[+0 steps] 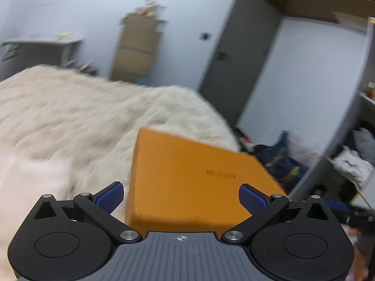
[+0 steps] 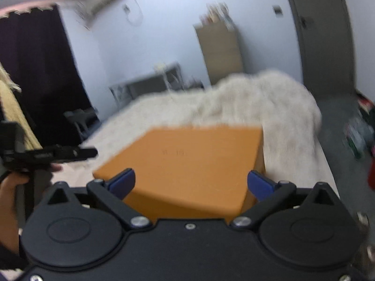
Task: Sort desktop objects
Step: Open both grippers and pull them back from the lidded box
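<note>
An orange box (image 1: 187,175) with small dark lettering on its lid rests on a bed covered by a cream fluffy blanket (image 1: 70,117). My left gripper (image 1: 181,199) is open just above the box's near end, its blue pads apart and touching nothing. In the right wrist view the same orange box (image 2: 187,161) lies in front of my right gripper (image 2: 191,183), which is open wide with nothing between its pads. The left gripper (image 2: 91,152) also shows at the left edge of that view, held by a hand (image 2: 9,187). Both views are blurred.
A tall cardboard box (image 1: 136,49) stands against the far wall beside a grey door (image 1: 241,53). A grey desk (image 1: 39,51) lies beyond the bed. Clothes and bags (image 1: 281,154) clutter the floor at right, near a shelf unit (image 1: 361,128). Dark curtains (image 2: 37,70) hang at left.
</note>
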A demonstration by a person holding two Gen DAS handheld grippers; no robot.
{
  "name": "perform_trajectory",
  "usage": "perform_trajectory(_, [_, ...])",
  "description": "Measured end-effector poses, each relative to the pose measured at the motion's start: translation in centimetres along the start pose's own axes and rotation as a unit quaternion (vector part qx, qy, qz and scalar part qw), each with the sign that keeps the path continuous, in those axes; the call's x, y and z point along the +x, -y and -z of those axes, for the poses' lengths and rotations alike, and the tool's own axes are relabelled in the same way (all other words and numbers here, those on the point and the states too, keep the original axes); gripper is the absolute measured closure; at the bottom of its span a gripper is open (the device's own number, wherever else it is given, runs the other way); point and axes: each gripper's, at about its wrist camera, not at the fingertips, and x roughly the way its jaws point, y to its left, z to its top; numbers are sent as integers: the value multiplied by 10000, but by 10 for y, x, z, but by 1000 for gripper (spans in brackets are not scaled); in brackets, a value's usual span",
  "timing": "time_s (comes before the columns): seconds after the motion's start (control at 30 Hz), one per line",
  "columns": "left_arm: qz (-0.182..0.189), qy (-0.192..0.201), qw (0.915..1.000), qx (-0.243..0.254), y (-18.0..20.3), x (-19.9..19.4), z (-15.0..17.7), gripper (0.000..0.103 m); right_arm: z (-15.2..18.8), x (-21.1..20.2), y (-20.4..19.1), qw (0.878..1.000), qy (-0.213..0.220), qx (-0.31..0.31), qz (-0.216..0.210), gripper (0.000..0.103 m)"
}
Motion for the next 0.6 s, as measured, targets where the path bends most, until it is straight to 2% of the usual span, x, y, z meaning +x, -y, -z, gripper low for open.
perform_trajectory(0.1, [5, -182, 9996, 223, 20, -13, 28, 0, 21, -5, -19, 9998, -177, -106, 33, 0])
perform_trajectory(0.2, [-144, -370, 9986, 341, 29, -23, 59, 0, 45, -9, -39, 9984, -432, -359, -66, 0])
perform_trajectory(0.33, [-413, -606, 9965, 397, 32, -26, 96, 0, 79, -11, -66, 9951, -654, -650, 355, 0])
perform_trajectory(0.47, [-543, -602, 9944, 671, 40, -20, 104, 0, 89, -19, -70, 9951, -498, -576, 637, 0])
perform_trajectory(0.6, [-703, -522, 9923, 879, 45, -19, 106, 0, 90, -18, -71, 9950, -416, -580, 698, 0])
